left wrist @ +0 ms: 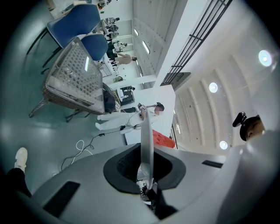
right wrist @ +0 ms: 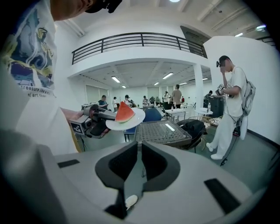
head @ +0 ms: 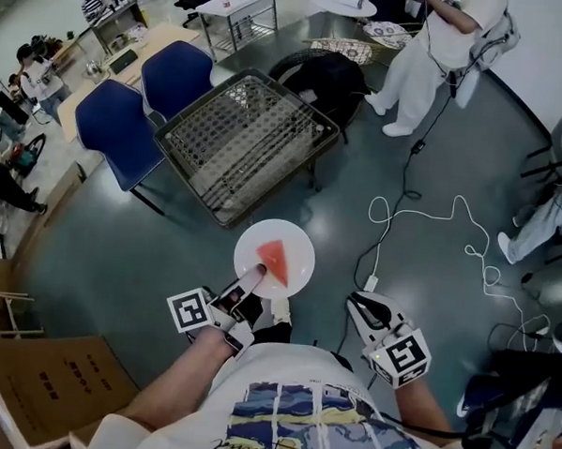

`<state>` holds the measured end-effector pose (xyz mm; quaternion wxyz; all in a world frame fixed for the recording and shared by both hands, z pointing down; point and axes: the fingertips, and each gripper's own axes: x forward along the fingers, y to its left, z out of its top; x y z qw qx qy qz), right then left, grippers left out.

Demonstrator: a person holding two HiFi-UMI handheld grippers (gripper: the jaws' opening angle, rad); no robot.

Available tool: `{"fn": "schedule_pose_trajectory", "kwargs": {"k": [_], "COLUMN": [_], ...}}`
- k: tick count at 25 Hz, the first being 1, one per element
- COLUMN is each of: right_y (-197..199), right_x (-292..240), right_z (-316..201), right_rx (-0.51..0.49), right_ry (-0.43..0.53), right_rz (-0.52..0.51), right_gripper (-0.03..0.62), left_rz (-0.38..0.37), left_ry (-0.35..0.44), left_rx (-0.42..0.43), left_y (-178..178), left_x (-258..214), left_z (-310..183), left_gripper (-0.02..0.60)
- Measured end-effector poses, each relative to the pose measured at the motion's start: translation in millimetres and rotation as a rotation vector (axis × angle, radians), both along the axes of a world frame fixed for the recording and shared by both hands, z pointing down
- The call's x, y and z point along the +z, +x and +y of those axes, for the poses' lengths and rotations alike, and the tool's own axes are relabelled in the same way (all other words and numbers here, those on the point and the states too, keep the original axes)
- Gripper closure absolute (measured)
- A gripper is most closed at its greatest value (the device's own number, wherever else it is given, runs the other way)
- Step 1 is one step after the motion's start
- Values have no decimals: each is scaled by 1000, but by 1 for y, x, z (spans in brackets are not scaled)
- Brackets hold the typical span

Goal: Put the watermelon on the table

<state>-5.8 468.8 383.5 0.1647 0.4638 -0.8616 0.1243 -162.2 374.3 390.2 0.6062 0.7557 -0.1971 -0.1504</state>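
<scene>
Left tongs (head: 252, 283): clenched on the near rim of the white plate (head: 298, 253), which is held level. The watermelon slice (head: 272, 262) lies on the plate, just beyond the tong tips. Right tongs (head: 359, 306): jaws together, empty, to the right of the plate and apart from it. The mesh-topped table (head: 248, 137) stands ahead of both tongs.
</scene>
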Motion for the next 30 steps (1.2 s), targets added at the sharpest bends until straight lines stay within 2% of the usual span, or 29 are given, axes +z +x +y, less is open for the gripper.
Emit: {"fn": "schedule_pose_trajectory", "kwargs": {"k": [5,12,17,20,24,30], "right_y": [-6,-7,3,21,58,106], "right_x": [-24,-1,5,3,11,19], "right_z": [-97,-202,-296,-356,-440,-530], "right_rx": [14,-61,-137,-179,-212,-257], "right_ry": [32,1,-16,-14,-37,-99], "right_rz": [18,26,14,-2,-4,-26], "right_gripper": [579,580,580,580,580,580], "left_rz": [2,7,16,-14,7,-39], "left_ry": [-4,-35,-74,-92,-121,-150], "left_rx": [17,-42,-98,-126,-158,-211], "left_y": [0,8,24,37,66,100], "left_x": [-3,36,56,75,101,151], "left_z": [-97,-208,-294,-345,-425,-529], "left_gripper": [557,557,557,557,557,557]}}
